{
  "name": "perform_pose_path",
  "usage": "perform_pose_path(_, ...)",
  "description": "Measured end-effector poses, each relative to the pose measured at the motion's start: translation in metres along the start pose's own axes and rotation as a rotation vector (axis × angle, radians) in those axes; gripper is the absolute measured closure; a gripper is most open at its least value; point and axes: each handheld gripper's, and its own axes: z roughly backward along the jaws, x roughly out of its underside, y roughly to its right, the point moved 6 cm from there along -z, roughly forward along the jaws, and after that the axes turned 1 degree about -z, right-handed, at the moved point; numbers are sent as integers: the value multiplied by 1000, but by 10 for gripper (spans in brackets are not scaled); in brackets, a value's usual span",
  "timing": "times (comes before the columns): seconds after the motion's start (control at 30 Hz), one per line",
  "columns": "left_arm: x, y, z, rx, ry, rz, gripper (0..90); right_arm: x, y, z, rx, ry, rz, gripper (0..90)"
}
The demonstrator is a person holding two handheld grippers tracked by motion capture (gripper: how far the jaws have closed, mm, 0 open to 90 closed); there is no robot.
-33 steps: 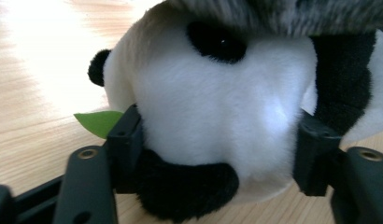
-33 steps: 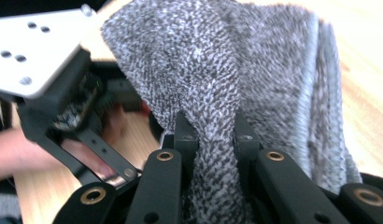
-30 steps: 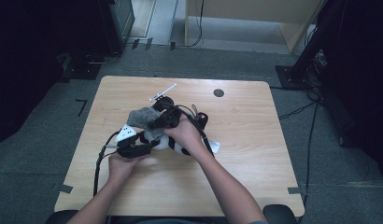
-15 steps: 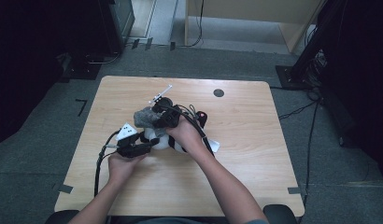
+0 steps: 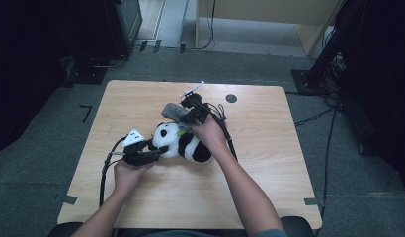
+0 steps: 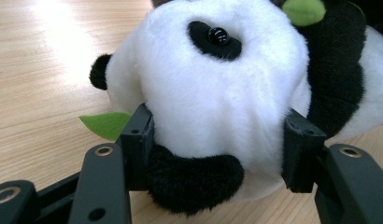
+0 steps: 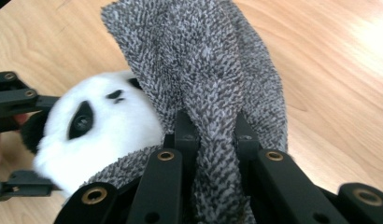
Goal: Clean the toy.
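A black-and-white panda plush (image 5: 186, 144) lies on the wooden table (image 5: 269, 148) with small green felt leaves (image 6: 108, 124) on it. My left gripper (image 5: 159, 148) has just been closing and is shut on the panda's head (image 6: 213, 93), a pad pressed into the fur on each side (image 6: 217, 149). My right gripper (image 5: 185, 114) is just beyond the panda, shut on a bunched grey towelling cloth (image 5: 173, 110). In the right gripper view the cloth (image 7: 213, 60) runs up between the jaws (image 7: 210, 135), with the panda's face (image 7: 101, 130) behind it at left.
A white pen-like object (image 5: 191, 90) lies past the right gripper near the far edge. A round black hole (image 5: 231, 98) sits in the tabletop to its right. Black cables (image 5: 229, 138) trail beside the right hand. Bare wood spreads to the right and the front.
My right hand has carried the grey cloth to the right and farther back, off the panda's head, which now shows. The left hand has stayed where it was.
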Motion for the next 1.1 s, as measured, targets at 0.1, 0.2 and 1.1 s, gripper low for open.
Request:
perform_pose_path(0.1, 0, 0, 0, 1, -1, 1, 410, -3, 0, 8, -25, 32, -17, 792)
perform_pose_path(0.2, -1, 0, 0, 0, -2, 1, 407, -8, -5, 19, -40, 60, -3, 792)
perform_pose_path(1.1, -6, 7, 2, -27, -34, 14, 426, 11, -68, -1, -57, 3, 155, 801)
